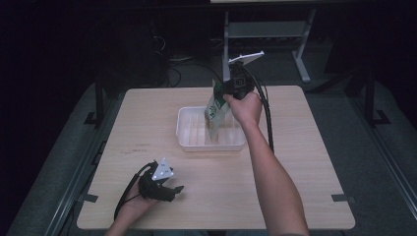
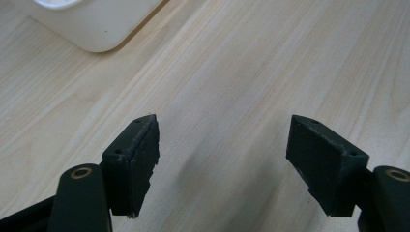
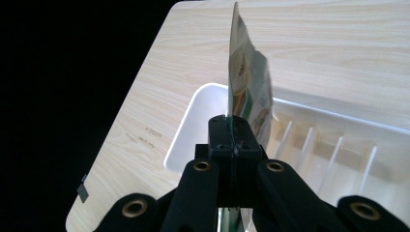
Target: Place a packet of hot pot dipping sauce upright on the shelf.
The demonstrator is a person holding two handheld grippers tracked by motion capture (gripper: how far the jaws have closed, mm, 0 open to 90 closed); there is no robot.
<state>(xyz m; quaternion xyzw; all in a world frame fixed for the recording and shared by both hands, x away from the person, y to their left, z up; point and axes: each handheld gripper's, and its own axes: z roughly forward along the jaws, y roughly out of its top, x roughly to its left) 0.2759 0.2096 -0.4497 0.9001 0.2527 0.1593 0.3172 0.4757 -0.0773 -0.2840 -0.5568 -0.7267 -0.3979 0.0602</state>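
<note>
A green and white packet (image 1: 215,114) hangs upright over the white slotted tray (image 1: 187,129) at the table's middle, its lower end down among the tray's dividers. My right gripper (image 1: 225,88) is shut on the packet's top edge; in the right gripper view the jaws pinch the thin packet (image 3: 246,87) edge-on above the tray (image 3: 188,125). My left gripper (image 1: 176,190) rests near the table's front left edge, open, with bare wood between its pads (image 2: 140,159).
The tray's rounded corner (image 2: 92,29) lies ahead of the left gripper. The wooden table (image 1: 147,118) has bare room to the left, right and front of the tray. Dark floor and a table frame (image 1: 265,29) lie beyond the far edge.
</note>
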